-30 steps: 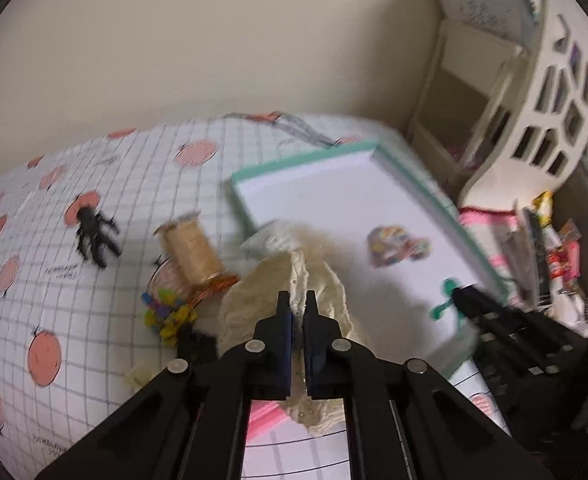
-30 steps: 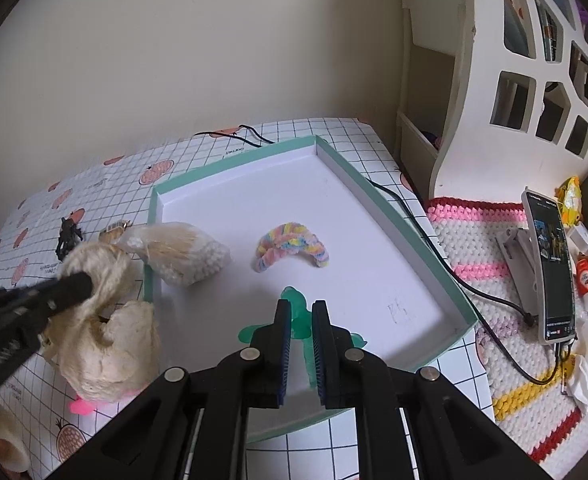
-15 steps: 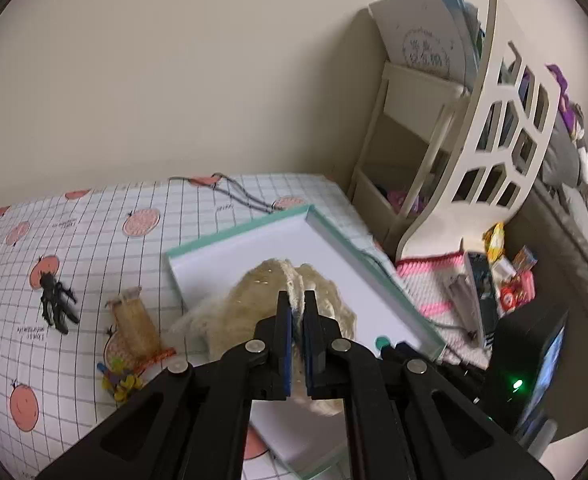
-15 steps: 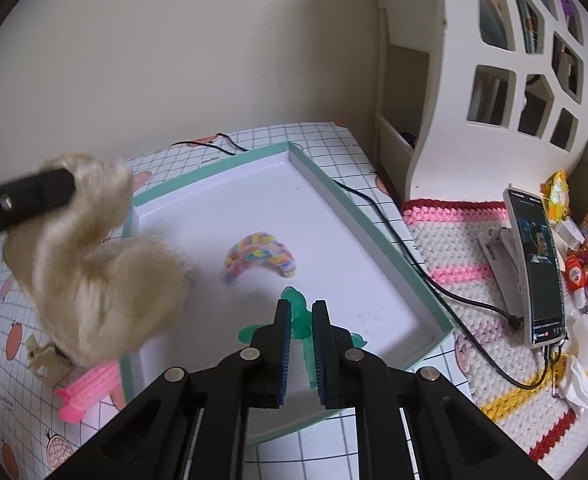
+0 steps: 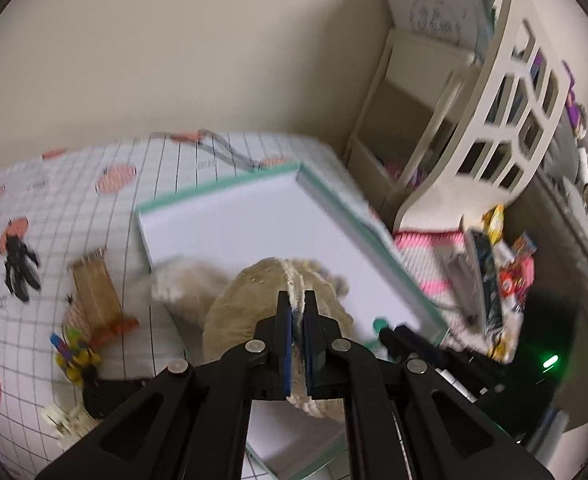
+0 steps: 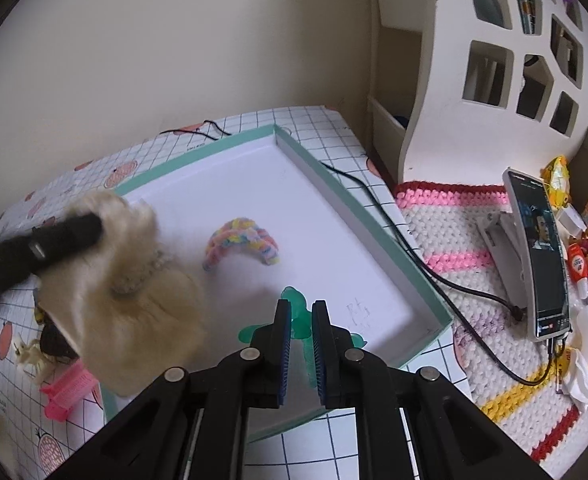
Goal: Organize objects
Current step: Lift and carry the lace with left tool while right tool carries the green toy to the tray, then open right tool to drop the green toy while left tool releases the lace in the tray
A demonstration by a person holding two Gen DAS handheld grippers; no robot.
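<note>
**Cream fluff headed for the tray**

Cream-coloured and fuzzy, the big scrunchie (image 5: 253,312) hangs from the left gripper (image 5: 298,312), whose jaws are pinching a fold of it. It dangles over the near-left corner of the mint-rimmed tray (image 6: 394,240), part above the white floor and part above the rim. The picture is blurred there, so I cannot tell whether its lower edge touches anything.

Inside the tray lies a pastel braided scrunchie (image 6: 241,240), and nearer the front a green hair clip (image 6: 298,312). The right gripper (image 6: 302,316) sits right over that clip with its jaws drawn close together on either side of it; whether they actually press the clip I cannot tell.

To do this well, I'd carry the fluffy piece further in, clear of the rim and short of the braided one, lower it until it rests, then let the jaws part.

Out on the checked desk (image 5: 73,200) wait a black claw clip (image 5: 19,264), a pink clip (image 6: 69,392) and more small bits. Beyond, a phone (image 6: 538,256) stands on a crocheted mat (image 6: 454,240). Faint writing on the tray floor and the desk cover is too small to read.
</note>
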